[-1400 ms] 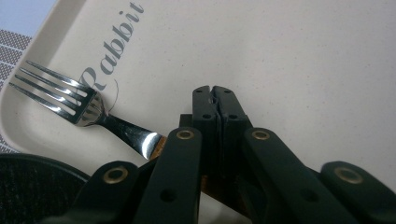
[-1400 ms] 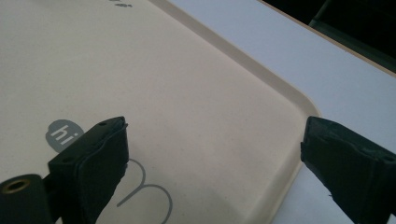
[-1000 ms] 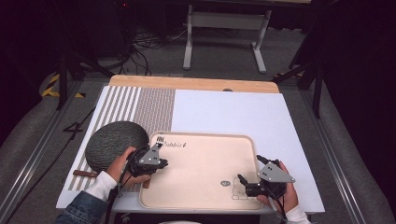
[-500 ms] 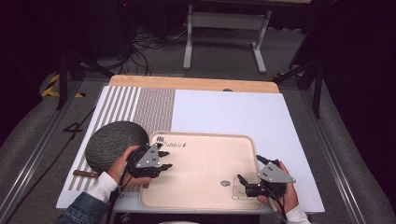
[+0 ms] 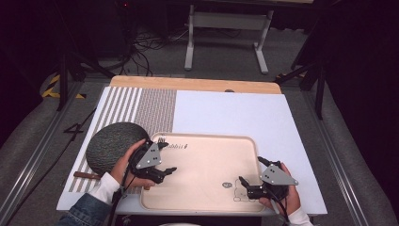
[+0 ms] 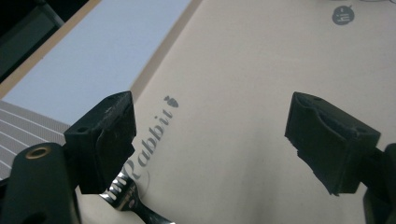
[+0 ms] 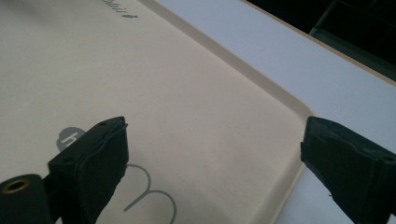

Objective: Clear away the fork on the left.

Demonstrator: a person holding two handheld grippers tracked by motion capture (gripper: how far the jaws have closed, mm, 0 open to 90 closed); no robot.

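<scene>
A beige tray (image 5: pixel 207 141) printed with "Rabbit" lies at the table's near edge. A metal fork (image 5: pixel 162 140) rests at its far left corner. My left gripper (image 5: pixel 167 173) hovers open over the tray's left part, nothing between its jaws. In the left gripper view the gripper (image 6: pixel 210 121) looks down on the tray (image 6: pixel 243 70), and the fork's tines (image 6: pixel 122 193) show beside the left jaw, not held. My right gripper (image 5: pixel 244 187) stands open over the tray's near right part. In the right gripper view the gripper (image 7: pixel 215 140) is above the tray's corner rim (image 7: pixel 280 107).
A dark round woven mat (image 5: pixel 110 146) lies left of the tray, under the left hand. A brown handle (image 5: pixel 87 175) sticks out near it. A striped placemat (image 5: pixel 141 108) and a white sheet (image 5: pixel 235 113) cover the table beyond the tray.
My left gripper has drawn back a little toward the near edge, away from the fork. The right gripper has barely moved.
</scene>
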